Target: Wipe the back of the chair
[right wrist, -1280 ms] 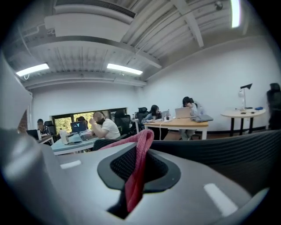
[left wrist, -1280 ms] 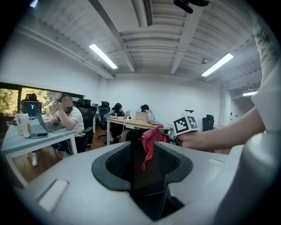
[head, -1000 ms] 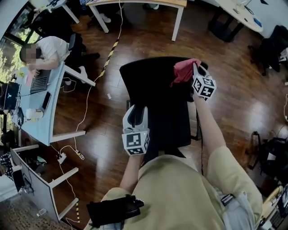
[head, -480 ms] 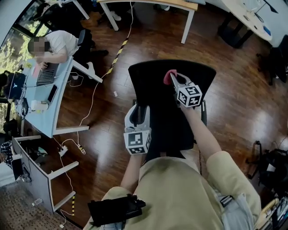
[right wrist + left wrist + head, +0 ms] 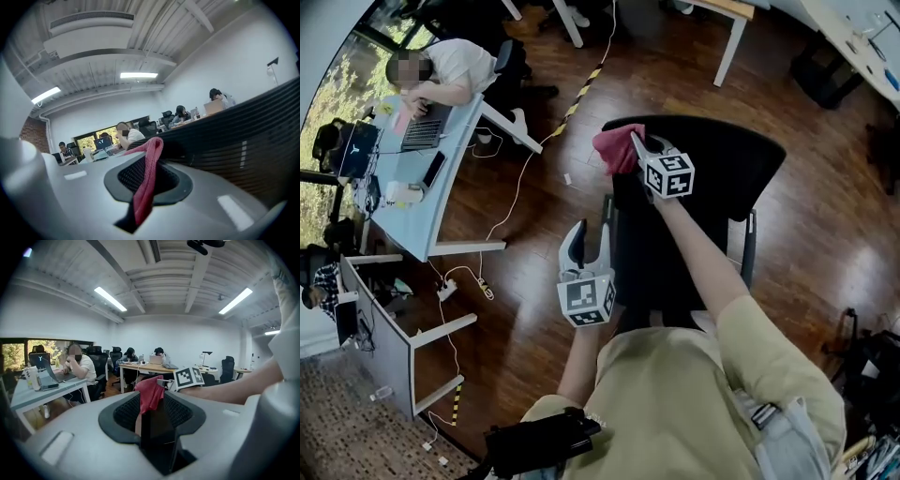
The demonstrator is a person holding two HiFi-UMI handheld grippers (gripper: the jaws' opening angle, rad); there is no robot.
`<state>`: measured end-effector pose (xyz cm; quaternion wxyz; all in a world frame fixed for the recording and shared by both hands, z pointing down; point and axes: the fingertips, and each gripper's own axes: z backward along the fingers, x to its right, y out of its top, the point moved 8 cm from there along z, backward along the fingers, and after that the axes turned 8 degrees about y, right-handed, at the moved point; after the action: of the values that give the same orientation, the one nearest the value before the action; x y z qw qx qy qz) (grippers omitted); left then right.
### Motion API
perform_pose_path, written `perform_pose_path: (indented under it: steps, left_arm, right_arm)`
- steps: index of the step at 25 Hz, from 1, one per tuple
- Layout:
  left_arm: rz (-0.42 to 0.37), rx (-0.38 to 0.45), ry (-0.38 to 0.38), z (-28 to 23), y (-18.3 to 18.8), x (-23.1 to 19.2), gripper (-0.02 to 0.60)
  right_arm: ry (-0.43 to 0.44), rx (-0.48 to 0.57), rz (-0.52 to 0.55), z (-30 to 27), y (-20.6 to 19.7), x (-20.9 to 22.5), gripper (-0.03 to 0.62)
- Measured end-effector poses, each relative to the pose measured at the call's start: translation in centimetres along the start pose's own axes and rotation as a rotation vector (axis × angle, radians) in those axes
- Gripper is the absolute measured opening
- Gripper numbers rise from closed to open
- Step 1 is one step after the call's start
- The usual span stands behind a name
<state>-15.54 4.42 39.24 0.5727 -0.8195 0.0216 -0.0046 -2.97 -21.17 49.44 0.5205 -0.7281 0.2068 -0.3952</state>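
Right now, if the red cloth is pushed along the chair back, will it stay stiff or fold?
Probably floppy: the red cloth droops limp from the right tongs. It looks light, and would likely bunch and drag on the mesh chair back.

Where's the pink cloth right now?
In the head view, the pink cloth is pinched in the right gripper, up at the left end of the chair back's top edge.
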Motion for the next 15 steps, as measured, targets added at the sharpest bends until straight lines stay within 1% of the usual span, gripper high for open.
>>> perform_pose_path:
  steps: [2, 4, 6, 8, 10, 11, 13, 14, 15]
  left_arm:
    - [0.007, -0.001, -0.013, -0.8, -0.1, 0.1, 0.147]
    - [0.006, 0.004, -0.045, -1.7, 0.1, 0.9, 0.147]
    - [0.002, 0.012, -0.086, -2.6, 0.4, 2.2, 0.147]
    - [0.002, 0.019, -0.126, -3.3, 0.7, 3.7, 0.147]
    - [0.002, 0.022, -0.156, -3.8, 0.8, 5.0, 0.147]
    - [0.003, 0.022, -0.167, -4.0, 0.8, 5.5, 0.147]
    - [0.006, 0.019, -0.179, -4.1, 0.8, 6.1, 0.147]
    - [0.006, 0.018, -0.181, -4.1, 0.8, 6.2, 0.147]
    - [0.006, 0.018, -0.18, -4.0, 0.8, 6.3, 0.147]
  right_arm:
    - [-0.055, 0.01, 0.004, 3.2, -0.2, 2.7, 0.021]
    - [-0.143, 0.026, 0.0, 7.7, -0.1, 5.9, 0.021]
    - [-0.26, 0.055, -0.011, 13.4, 0.4, 9.5, 0.021]
    - [-0.403, 0.083, -0.025, 19.5, 1.0, 12.9, 0.021]
    - [-0.536, 0.076, -0.005, 24.9, 1.4, 15.7, 0.021]
    - [-0.582, 0.056, 0.024, 26.7, 1.5, 16.7, 0.021]
    - [-0.616, 0.032, 0.056, 28.4, 1.5, 17.4, 0.021]
    - [-0.613, 0.034, 0.046, 28.3, 1.4, 17.3, 0.021]
    - [-0.591, 0.036, 0.03, 27.8, 1.3, 16.8, 0.021]
